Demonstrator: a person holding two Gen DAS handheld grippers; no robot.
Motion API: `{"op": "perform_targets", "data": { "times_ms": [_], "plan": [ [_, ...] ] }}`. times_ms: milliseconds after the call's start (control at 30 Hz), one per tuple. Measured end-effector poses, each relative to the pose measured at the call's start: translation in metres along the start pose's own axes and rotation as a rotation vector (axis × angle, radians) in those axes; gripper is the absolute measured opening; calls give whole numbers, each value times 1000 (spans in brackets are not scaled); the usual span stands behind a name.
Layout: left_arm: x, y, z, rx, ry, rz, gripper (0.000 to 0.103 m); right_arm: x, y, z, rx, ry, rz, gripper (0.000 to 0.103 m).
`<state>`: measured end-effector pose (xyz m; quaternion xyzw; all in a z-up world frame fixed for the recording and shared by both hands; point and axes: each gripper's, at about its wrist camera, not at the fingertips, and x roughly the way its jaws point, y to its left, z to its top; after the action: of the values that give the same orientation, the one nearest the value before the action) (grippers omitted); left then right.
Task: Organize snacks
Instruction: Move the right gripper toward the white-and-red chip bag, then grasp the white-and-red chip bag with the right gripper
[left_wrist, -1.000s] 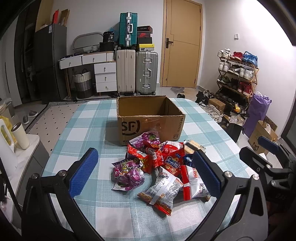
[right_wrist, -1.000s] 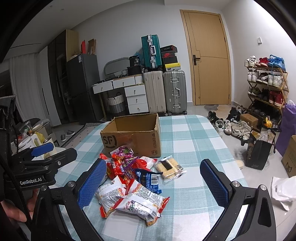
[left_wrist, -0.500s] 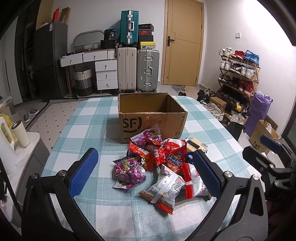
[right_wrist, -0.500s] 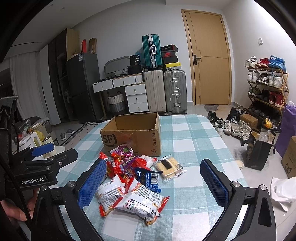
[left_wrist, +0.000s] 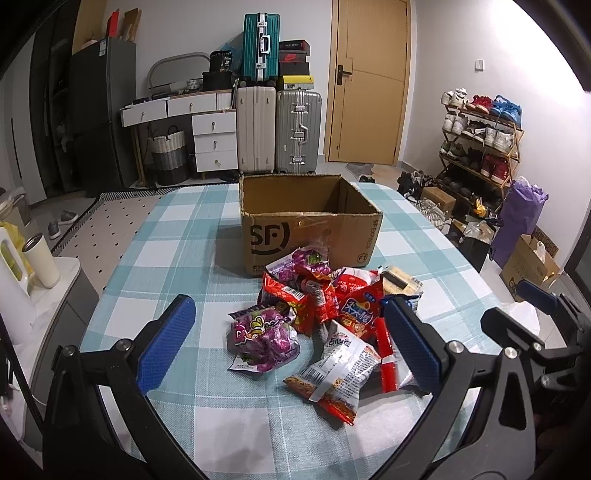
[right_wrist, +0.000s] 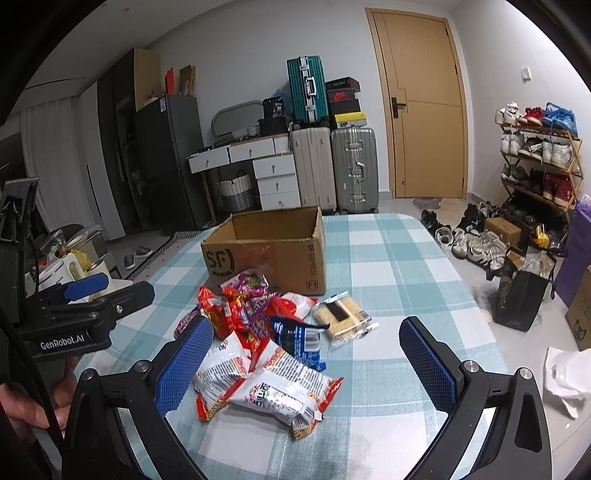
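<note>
Left wrist view: left tool (left_wrist: 286, 334) wide open, holding nothing, above the near edge of the teal-checked cloth-covered counter (left_wrist: 177, 236). Heap of crinkly foil snack packets (left_wrist: 321, 317) lies mid-counter, touching the front of the open brown cardboard box (left_wrist: 308, 221). Best bet: take the loose purple packet (left_wrist: 264, 338) first, pinching across its short side.

Right wrist view: right tool (right_wrist: 306, 363) also fully open and empty. White-and-red packet (right_wrist: 280, 393) lies nearest, long axis running left-right across the near edge.

I hold my left gripper (left_wrist: 290, 341) and right gripper (right_wrist: 304, 356) side by side above the table (left_wrist: 184, 229), both with jaws spread wide and empty.
</note>
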<state>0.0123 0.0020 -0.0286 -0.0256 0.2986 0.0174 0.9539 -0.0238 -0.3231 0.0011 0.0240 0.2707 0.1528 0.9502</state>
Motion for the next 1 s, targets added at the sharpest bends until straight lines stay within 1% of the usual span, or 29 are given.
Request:
{"op": "perform_targets", "data": {
  "times_ms": [100, 167, 200, 267, 300, 433, 533, 700, 900, 1000],
  "plan": [
    [5, 0, -1, 1, 8, 2, 102, 7, -3, -4, 8, 8, 16, 103],
    [9, 0, -2, 2, 15, 3, 102, 13, -4, -8, 3, -4, 24, 103],
    [12, 0, -2, 2, 19, 2, 102, 19, -4, -9, -9, -24, 22, 103],
    [17, 0, -3, 3, 28, 2, 102, 26, -6, -13, 12, -14, 38, 103],
    [20, 0, -4, 3, 32, 1, 102, 29, -6, -14, 10, -24, 42, 103],
    [29, 1, -6, -10, 40, -10, 102, 46, -9, -22, 21, 24, 60, 103],
    [38, 2, -8, -14, 48, -16, 102, 58, -6, -25, 31, 40, 82, 103],
    [52, 4, -10, -15, 63, -16, 102, 75, -3, -35, 103, 117, 146, 103],
    [66, 9, -12, -23, 82, -19, 102, 93, 0, -40, 135, 158, 171, 103],
    [73, 12, -14, -28, 92, -19, 102, 101, 1, -41, 123, 179, 168, 103]
  ]
}}
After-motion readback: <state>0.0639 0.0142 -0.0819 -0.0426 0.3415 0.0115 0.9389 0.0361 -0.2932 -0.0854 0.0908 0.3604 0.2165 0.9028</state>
